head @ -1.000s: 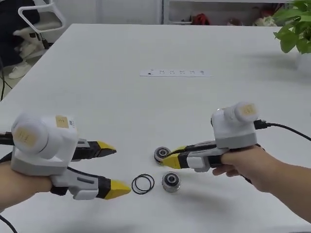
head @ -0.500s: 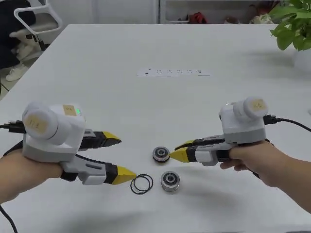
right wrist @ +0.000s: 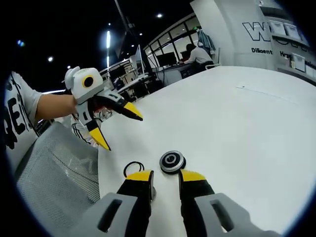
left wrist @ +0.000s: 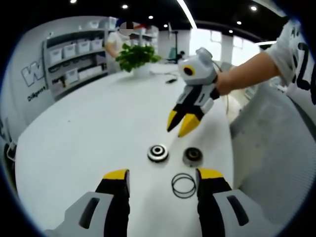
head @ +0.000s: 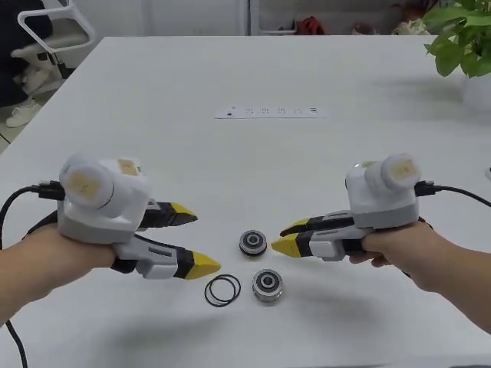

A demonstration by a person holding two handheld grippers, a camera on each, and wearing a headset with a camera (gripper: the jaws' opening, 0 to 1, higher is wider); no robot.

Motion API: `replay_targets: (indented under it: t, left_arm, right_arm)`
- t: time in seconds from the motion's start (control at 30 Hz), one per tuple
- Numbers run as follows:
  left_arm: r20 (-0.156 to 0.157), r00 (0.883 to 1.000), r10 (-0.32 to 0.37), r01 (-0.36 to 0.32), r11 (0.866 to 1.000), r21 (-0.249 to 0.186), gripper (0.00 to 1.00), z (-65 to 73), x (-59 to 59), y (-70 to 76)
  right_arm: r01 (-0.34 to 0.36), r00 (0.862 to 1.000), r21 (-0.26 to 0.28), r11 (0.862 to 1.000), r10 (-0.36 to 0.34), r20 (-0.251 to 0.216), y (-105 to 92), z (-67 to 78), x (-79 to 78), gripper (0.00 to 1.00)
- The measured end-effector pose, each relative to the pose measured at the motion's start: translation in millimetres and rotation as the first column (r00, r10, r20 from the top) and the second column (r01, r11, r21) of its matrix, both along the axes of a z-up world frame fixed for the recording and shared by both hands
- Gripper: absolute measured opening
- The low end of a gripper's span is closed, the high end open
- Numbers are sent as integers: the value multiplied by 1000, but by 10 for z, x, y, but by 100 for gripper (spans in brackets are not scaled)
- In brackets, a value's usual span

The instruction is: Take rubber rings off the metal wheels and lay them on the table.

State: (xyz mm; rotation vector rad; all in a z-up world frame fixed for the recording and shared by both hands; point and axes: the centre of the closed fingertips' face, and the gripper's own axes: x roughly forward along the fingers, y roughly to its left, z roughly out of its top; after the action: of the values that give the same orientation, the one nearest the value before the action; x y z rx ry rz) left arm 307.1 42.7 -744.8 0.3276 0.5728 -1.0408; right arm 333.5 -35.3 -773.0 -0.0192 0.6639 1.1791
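Two small metal wheels lie on the white table [head: 253, 161]: one [head: 253, 243] farther from me, one [head: 267, 284] nearer. Two thin black rubber rings [head: 222, 290] lie overlapping on the table just left of the near wheel. My left gripper [head: 198, 239] hovers open to the left of them, one jaw tip above the rings. My right gripper [head: 288, 236] is open just right of the far wheel, holding nothing. The left gripper view shows both wheels [left wrist: 158, 153] [left wrist: 192, 156] and the rings [left wrist: 184, 185] ahead of its jaws. In the right gripper view the far wheel [right wrist: 172, 162] lies just beyond the jaw tips.
A white strip with printed marks [head: 265, 113] lies flat mid-table. A potted plant [head: 460, 38] stands at the far right corner. An office chair [head: 50, 31] is off the table's far left. A cable [head: 456, 198] trails from my right gripper.
My left gripper has moved up and right, closer to the wheels. My right gripper has drawn back a little from the far wheel. Wheels and rings have not moved.
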Motion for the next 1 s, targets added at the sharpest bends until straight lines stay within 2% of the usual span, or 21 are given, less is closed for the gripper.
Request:
replay_targets:
  t: [0.3, 0.53, 0.7, 1.0]
  left_arm:
    - [0, 1000, -24, 24, 1000, 20, 52, -128, 99, -101]
    - [-12, 999, -40, 41, 999, 27, 49, -238, 153, -184]
    - [-20, 999, -49, 49, 998, 30, 47, -289, 173, -254]
    - [-30, 998, -51, 52, 998, 34, 43, -350, 239, -313]
  right_arm:
    - [7, 1000, -15, 1000, -6, 29, 18, -107, 50, 20]
    - [-20, 999, -36, 999, 22, 44, 76, -186, 22, 20]
    - [-33, 997, -57, 998, 37, 68, 117, -226, 39, 20]
    - [-39, 995, -73, 997, 45, 84, 157, -279, 57, 20]
